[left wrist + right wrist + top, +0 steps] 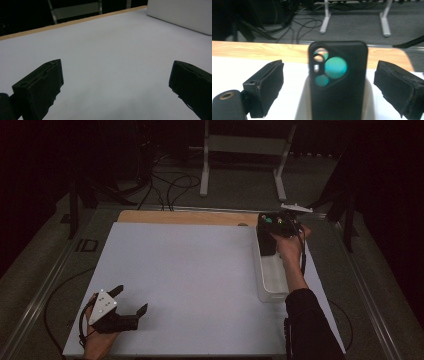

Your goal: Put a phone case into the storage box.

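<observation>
A phone in a black case (338, 95) stands upright in the far end of a white bin (302, 102), its camera cutout facing me. My right gripper (330, 75) is open, one jaw on each side of the phone and apart from it. From above, the right gripper (277, 222) hovers over the bin's (272, 282) far end, where the phone (265, 242) shows as a dark upright slab. My left gripper (132, 298) rests open and empty on the white mat (190, 280) at the near left, its jaws (116, 82) wide apart over bare mat.
The white bin (180, 15) lies along the mat's right edge. A strip of wooden tabletop (185, 216) shows beyond the mat. Cables (170, 185) and white stand legs (204, 170) are on the floor behind the table.
</observation>
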The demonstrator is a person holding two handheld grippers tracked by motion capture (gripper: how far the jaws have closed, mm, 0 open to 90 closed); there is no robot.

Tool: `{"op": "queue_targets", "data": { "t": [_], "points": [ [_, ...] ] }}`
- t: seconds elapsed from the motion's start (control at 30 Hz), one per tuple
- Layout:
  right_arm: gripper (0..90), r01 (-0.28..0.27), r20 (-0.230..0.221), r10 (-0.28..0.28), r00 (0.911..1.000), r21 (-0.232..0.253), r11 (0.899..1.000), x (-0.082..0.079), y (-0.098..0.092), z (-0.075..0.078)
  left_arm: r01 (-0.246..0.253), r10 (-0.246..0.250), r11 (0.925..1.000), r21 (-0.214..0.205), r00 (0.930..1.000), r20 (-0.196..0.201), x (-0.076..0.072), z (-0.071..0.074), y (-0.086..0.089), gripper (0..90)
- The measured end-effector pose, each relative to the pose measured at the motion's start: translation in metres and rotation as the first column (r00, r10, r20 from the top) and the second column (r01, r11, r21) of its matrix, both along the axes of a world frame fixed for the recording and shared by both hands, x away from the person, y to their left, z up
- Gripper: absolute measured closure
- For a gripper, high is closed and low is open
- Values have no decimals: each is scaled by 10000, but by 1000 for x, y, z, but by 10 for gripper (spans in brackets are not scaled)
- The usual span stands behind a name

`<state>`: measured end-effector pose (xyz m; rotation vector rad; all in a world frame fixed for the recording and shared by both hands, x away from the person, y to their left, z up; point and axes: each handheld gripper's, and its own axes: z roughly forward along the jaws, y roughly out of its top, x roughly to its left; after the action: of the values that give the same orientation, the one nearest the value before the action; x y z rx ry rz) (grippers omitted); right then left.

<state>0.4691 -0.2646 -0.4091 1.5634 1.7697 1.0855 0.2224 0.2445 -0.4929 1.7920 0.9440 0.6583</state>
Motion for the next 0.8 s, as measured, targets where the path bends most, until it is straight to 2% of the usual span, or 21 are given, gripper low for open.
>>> {"op": "queue_targets", "data": {
  "t": [0.23,0.37,0.5,0.7,0.8],
  "points": [
    [88,-695,-119,695,9975,-64,9976,-19,9,-3,25,-25,10000,-11,10000,-49,1,0,-2,3],
    [90,-1260,-115,1258,9920,-150,9919,-30,15,-1,70,-72,9999,-76,9996,-260,3,1,-2,3],
    [92,-1753,59,1754,9845,-65,9845,-46,19,4,150,-159,9997,-215,9990,-426,5,2,-2,2],
    [97,-2435,406,2429,9692,123,9698,-73,27,9,148,-162,9994,-315,9989,-439,9,6,-6,2],
    [115,-2752,567,2752,9597,-85,9614,-88,32,10,93,-110,9991,-404,9991,-419,10,10,-5,2]
  ]
}}
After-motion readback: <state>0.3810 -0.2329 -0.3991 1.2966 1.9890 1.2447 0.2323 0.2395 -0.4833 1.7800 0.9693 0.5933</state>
